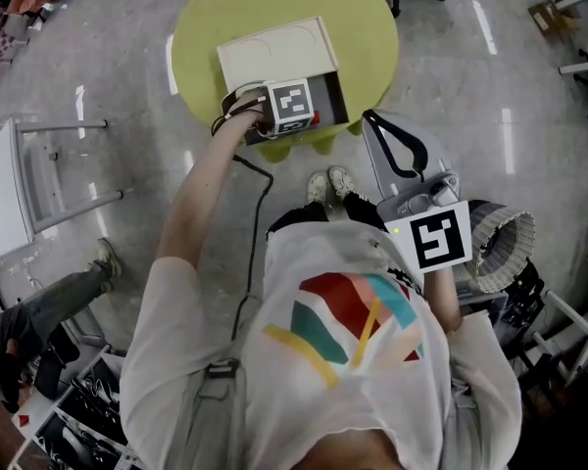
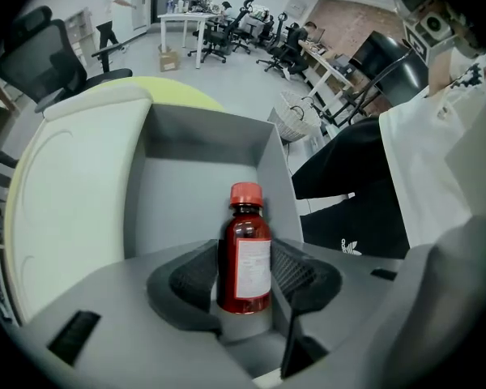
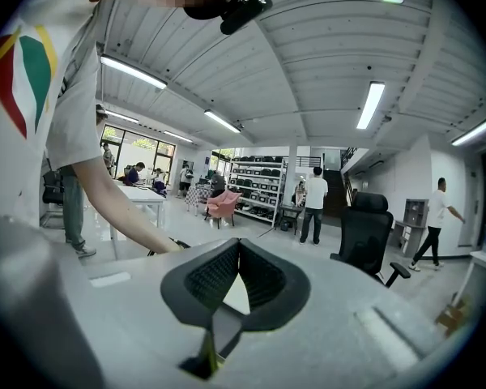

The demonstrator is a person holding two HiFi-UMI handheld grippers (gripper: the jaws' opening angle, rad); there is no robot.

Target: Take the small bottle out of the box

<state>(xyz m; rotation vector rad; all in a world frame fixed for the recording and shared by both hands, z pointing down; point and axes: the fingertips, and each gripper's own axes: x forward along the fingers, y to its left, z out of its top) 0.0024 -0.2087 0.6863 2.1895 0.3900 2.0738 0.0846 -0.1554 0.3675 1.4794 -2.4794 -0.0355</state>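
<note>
Grasp step: my left hand-held gripper (image 2: 245, 280) clamped on small bottle (image 2: 245, 245) inside box (image 2: 201, 146), frame centre. Right hand-held gripper (image 3: 238, 278) shut, empty. Next: lift straight up, clear of walls.

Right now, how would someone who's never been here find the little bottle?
Look for the round yellow-green table, then the white and grey box open on it. The small bottle is in its grey compartment, between the left gripper's jaws: dark red, with a red cap and white label, the only bottle there.

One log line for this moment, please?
left gripper: jaws on small bottle, upright in box | right gripper: shut, empty
</note>
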